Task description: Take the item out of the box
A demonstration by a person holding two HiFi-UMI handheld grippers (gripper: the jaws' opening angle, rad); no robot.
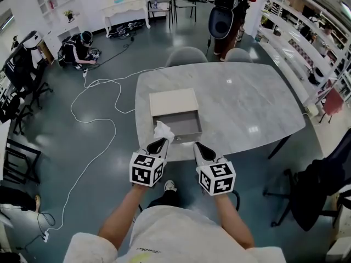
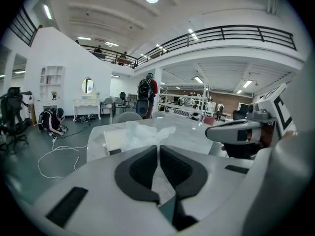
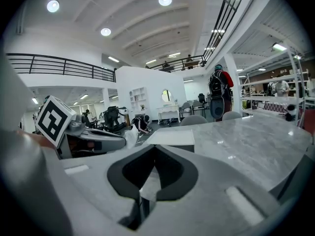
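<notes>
Desk: a grey marble desk point(image 1: 247, 97) with rounded corners, glossy enough to catch the ceiling lights.
Box: a beige box point(image 1: 174, 102) at 12 o'clock from the holder, on the near half of the desk. Its grey tray point(image 1: 186, 126) is slid out toward the near edge.
Wad: a crumpled white wad point(image 1: 162, 130) is up at the tray's near left corner, outside it, right at the left claw's tip.
Left claw point(image 1: 158, 145): pressed together, pinching the wad's lower edge. The wad point(image 2: 142, 132) bunches up just past the tips point(image 2: 158, 149).
Right claw point(image 1: 204, 149): tips pressed together point(image 3: 154, 149) and empty, just beside the left one over the desk's near edge.
Floor point(image 1: 109, 163): dark and shiny, with a white cable point(image 1: 93, 125) looping across it at 10 o'clock.
Chairs point(image 1: 186, 56): two grey backs tucked against the desk's far edge at 12 o'clock.
People: one crouches on the floor point(image 1: 79, 49) at 10 o'clock. Another stands with a backpack point(image 1: 227, 15) at 1 o'clock beyond the desk.
Room: shelves point(image 1: 307, 32) run along at 2 o'clock, and a railed balcony point(image 2: 221, 33) sits overhead.
</notes>
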